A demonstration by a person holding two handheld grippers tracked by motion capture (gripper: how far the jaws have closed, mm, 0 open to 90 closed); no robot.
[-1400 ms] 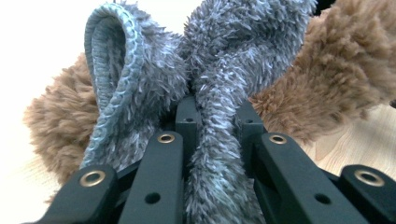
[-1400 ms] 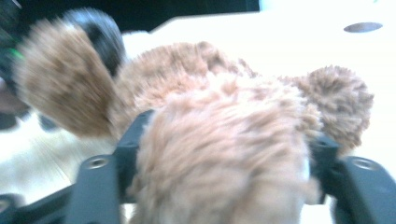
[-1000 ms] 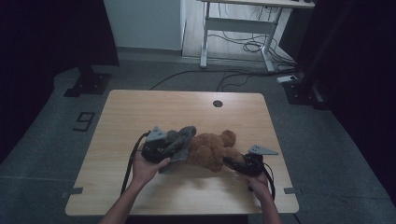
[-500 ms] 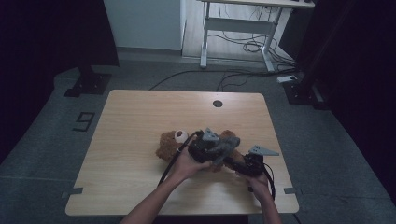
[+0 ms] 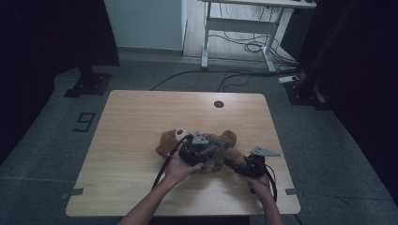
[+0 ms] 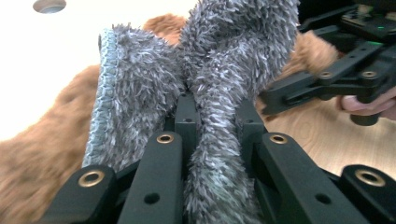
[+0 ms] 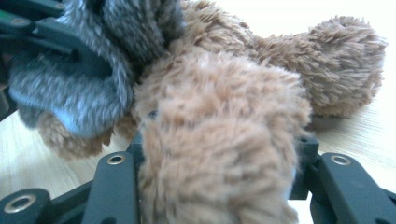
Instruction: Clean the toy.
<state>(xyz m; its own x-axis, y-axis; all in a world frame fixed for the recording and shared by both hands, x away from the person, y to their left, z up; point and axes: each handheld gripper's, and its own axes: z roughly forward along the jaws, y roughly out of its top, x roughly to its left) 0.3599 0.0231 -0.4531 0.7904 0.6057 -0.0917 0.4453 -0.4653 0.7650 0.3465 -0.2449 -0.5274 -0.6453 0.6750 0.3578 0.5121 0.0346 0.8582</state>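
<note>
Left hand (image 5: pixel 180 166) over teddy bear (image 5: pixel 166 143)

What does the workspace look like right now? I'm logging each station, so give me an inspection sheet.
Surface: light wooden table with a round hole near its far edge.
Job's things: brown teddy bear lying on the table; grey fuzzy cloth draped over it.
Clutter: nothing seen on the table.
Grippers: left gripper shut on the grey fuzzy cloth; right gripper shut on a limb of the bear.
Cables: a black cable trails from the left gripper; loose cables lie on the floor beyond the table.
Surroundings: white desk frame behind, dark stand base on the grey floor.
</note>
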